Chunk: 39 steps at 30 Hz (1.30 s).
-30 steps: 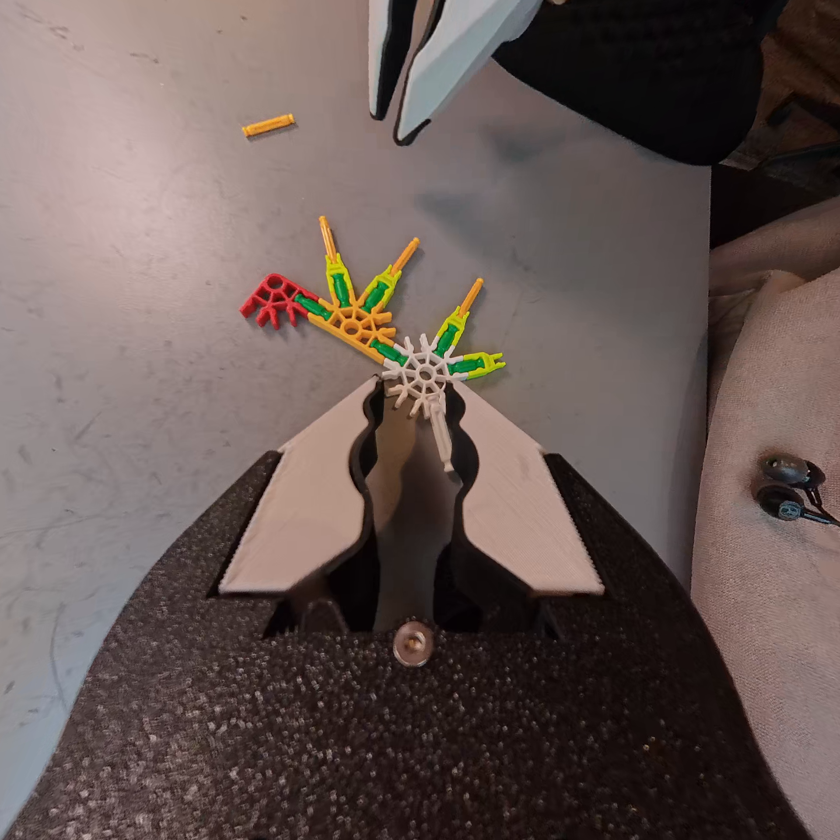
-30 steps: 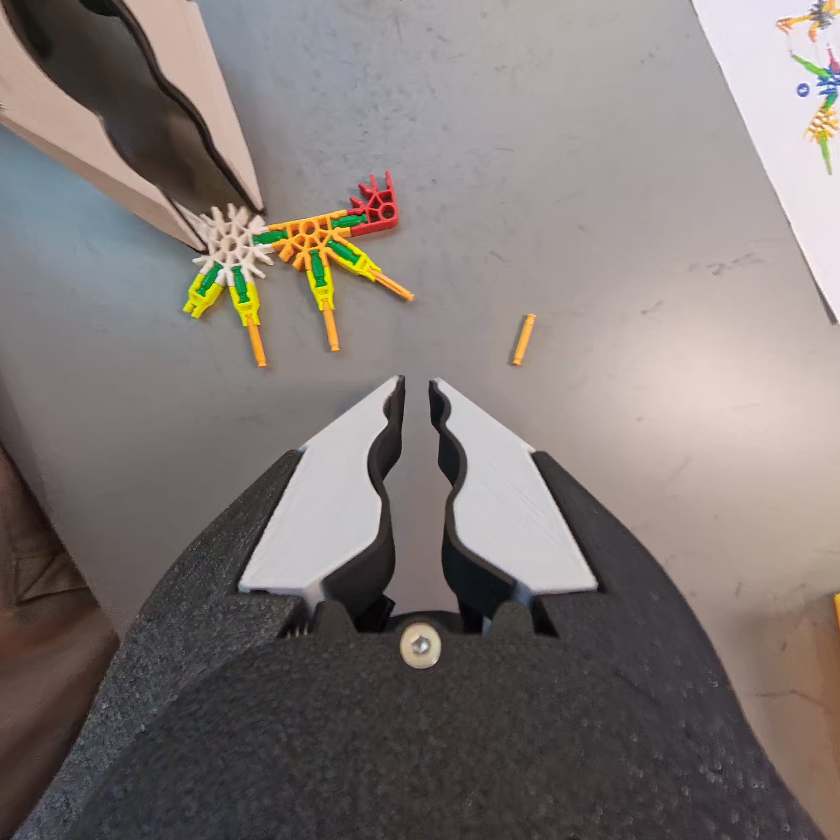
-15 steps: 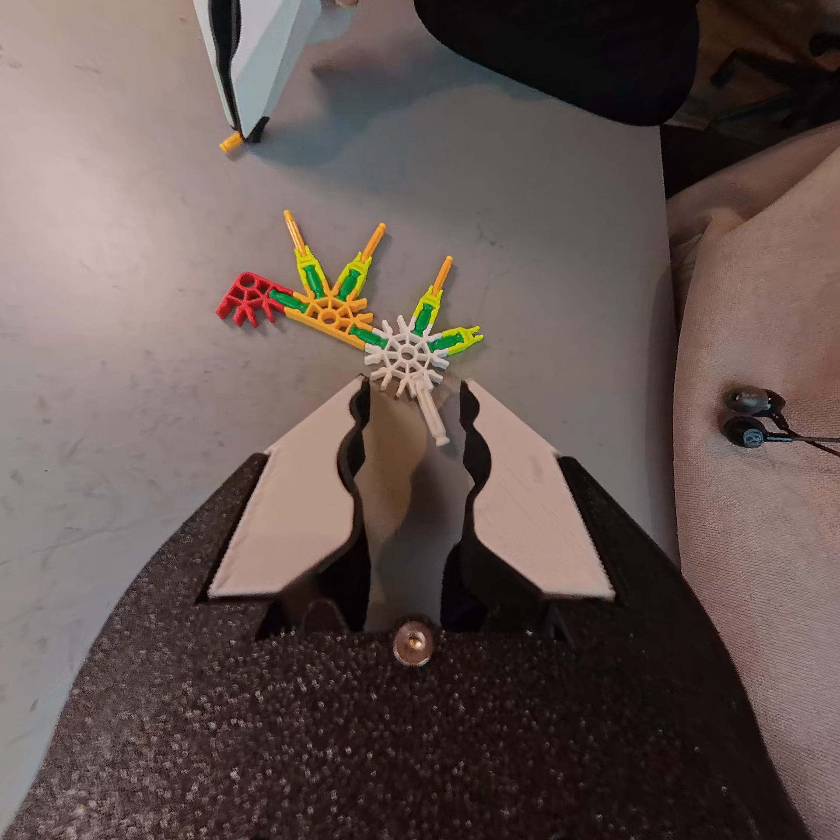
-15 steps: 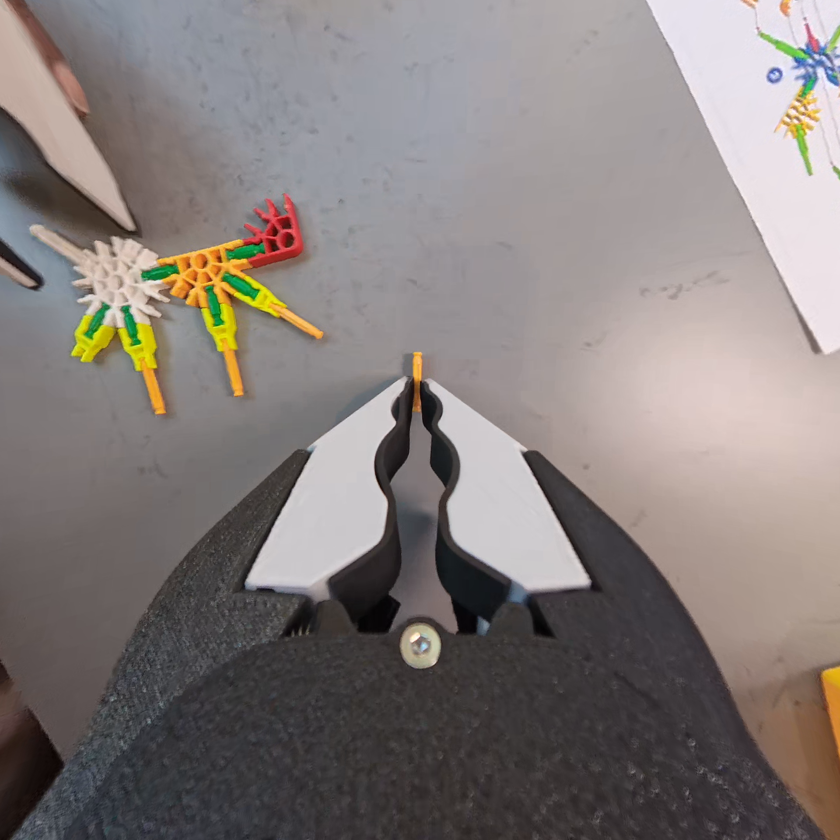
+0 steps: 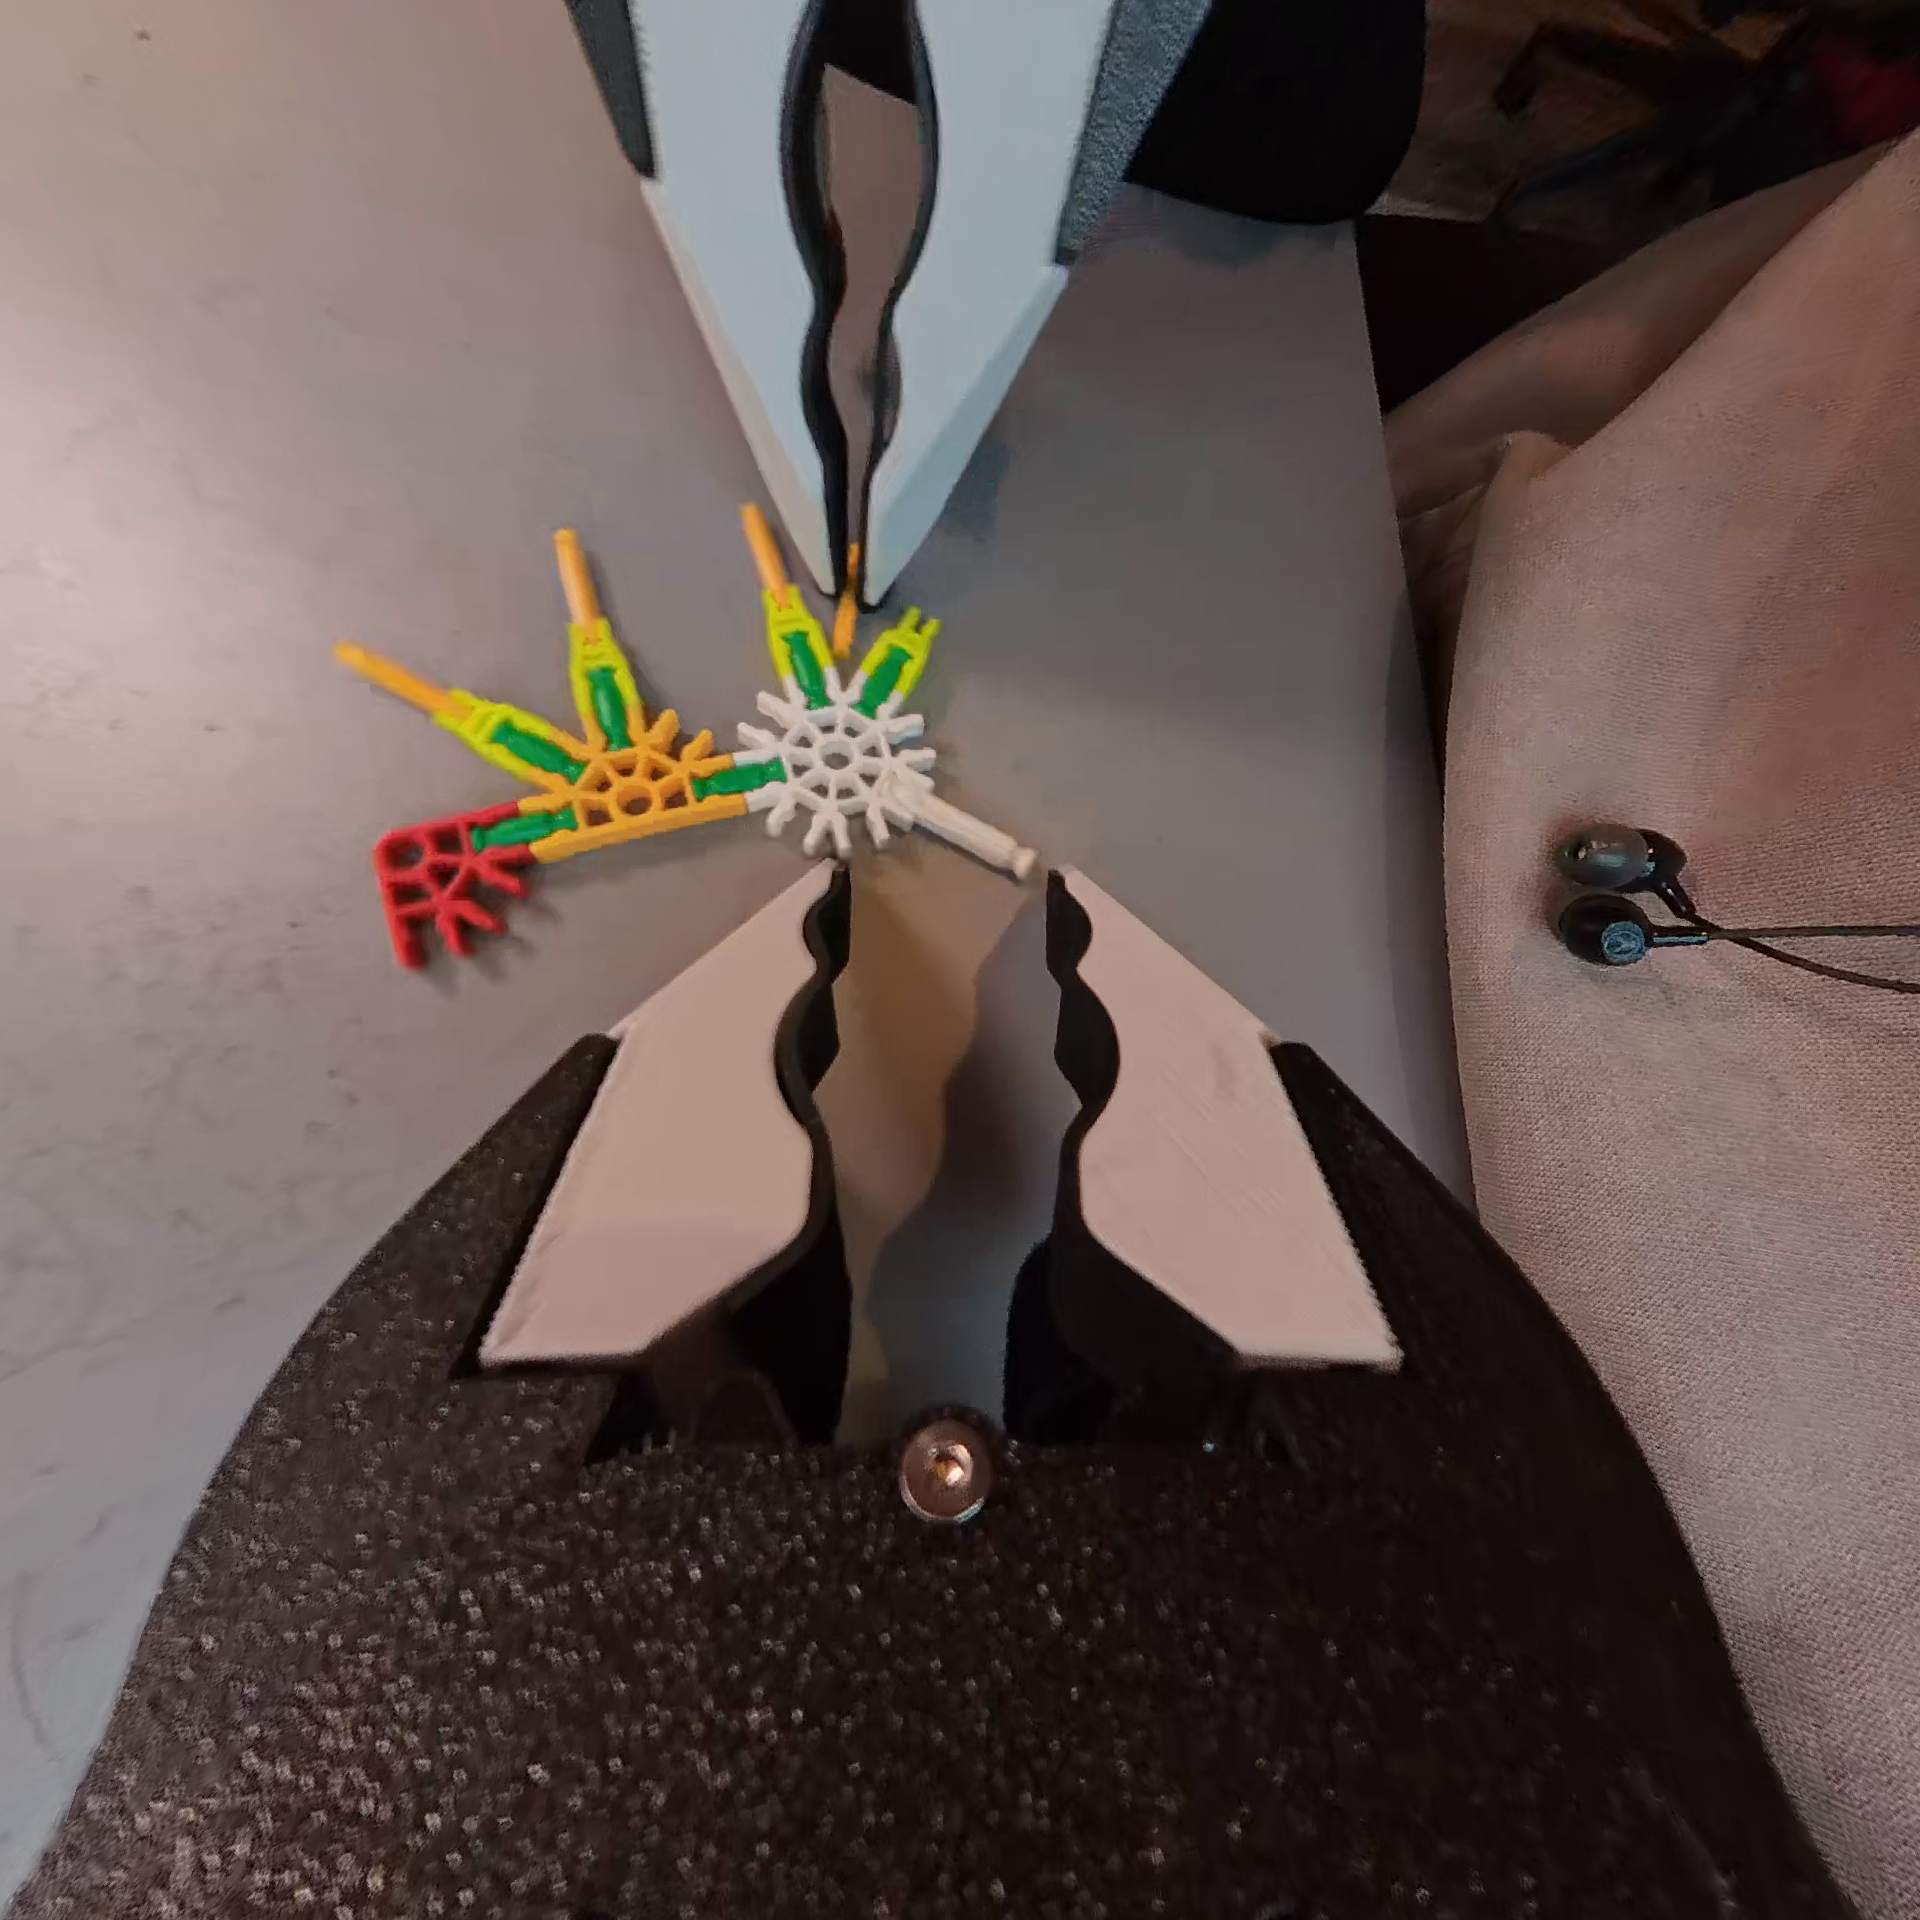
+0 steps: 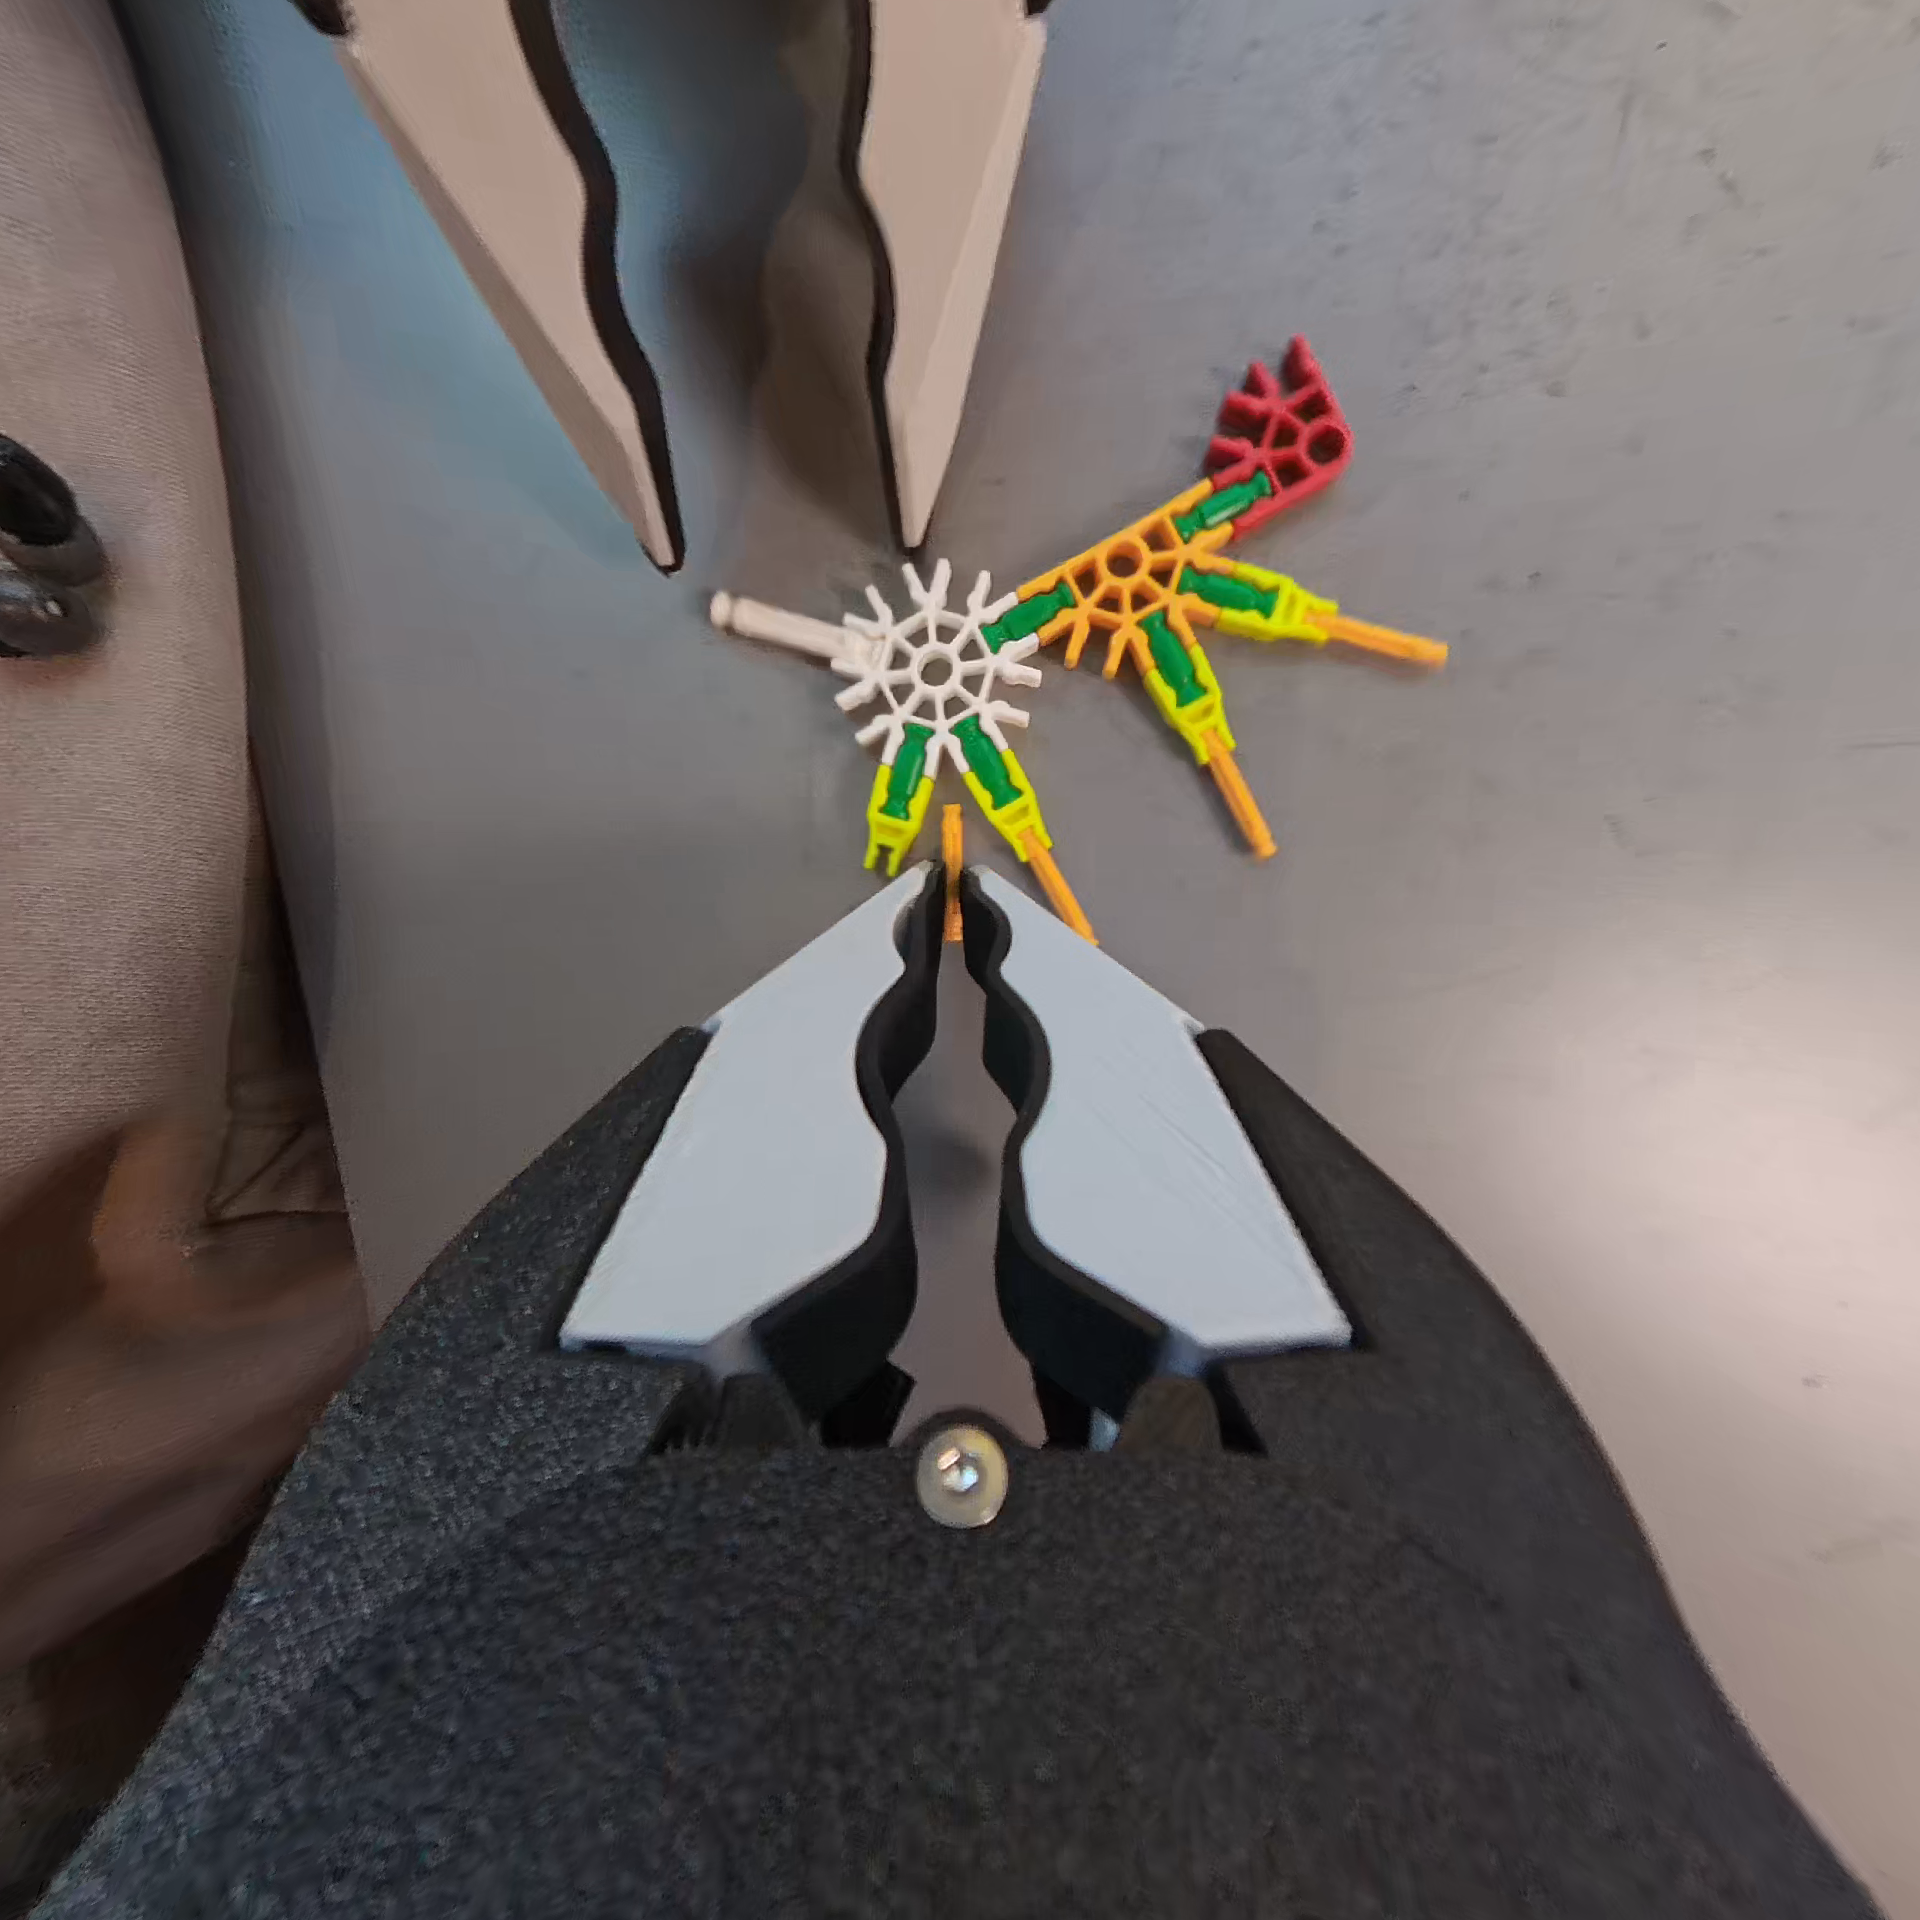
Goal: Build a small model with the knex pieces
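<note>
A matt grey table (image 6: 1558,260), faintly scuffed, holds a glossy plastic rod-and-connector model (image 6: 935,670). The right gripper (image 6: 948,883) has smooth matt pale-grey plastic fingers, black rubbery liners, a grainy black body, and pinches a small orange plastic rod (image 6: 951,842). Beige cloth (image 5: 1662,1143) lies beside glossy black earbuds (image 5: 1605,888).

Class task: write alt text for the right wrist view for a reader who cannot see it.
The right gripper pinches a short orange plastic rod, aimed at a flat toy assembly of white snowflake, orange and red connectors on a grey table. The open left gripper faces it.
</note>
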Each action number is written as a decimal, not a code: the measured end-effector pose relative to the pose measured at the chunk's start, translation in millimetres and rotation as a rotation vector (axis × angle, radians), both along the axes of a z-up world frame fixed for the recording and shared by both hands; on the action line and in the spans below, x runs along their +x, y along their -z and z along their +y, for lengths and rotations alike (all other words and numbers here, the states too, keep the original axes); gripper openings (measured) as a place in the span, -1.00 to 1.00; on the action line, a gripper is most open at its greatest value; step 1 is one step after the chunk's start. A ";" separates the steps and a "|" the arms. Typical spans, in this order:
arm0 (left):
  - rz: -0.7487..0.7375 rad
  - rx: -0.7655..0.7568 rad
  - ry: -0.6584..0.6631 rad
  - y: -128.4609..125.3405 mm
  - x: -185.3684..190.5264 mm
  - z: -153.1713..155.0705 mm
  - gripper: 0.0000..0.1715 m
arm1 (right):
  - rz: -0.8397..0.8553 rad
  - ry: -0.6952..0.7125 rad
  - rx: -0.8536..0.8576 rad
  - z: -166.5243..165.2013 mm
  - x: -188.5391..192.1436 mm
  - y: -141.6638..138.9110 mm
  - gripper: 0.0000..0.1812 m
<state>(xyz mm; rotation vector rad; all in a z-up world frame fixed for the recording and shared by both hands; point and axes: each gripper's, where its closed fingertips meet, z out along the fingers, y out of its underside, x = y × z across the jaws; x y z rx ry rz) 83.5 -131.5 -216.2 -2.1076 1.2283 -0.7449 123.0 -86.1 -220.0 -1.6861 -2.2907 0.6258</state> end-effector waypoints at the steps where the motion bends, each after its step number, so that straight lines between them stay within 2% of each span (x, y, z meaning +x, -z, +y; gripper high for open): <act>1: 0.005 0.006 0.004 0.7 1.1 -0.4 -0.56 | -0.004 0.002 0.002 3.7 -0.5 0.0 -0.99; 7: -0.025 0.043 -0.024 -8.2 -0.9 6.2 -0.63 | 0.014 0.008 0.016 10.8 3.3 -13.5 -0.98; 12: 0.017 0.114 -0.107 -8.4 -12.1 23.9 -0.68 | 0.023 0.025 -0.007 -3.0 8.3 -14.7 -0.98; 21: 0.107 0.173 -0.080 3.2 -2.7 23.3 -0.75 | -0.007 0.078 -0.020 -6.1 11.1 -1.7 -0.98; 39: 0.123 0.188 -0.080 4.1 -1.2 22.3 -0.82 | -0.081 0.111 -0.012 -6.5 14.9 0.3 -0.97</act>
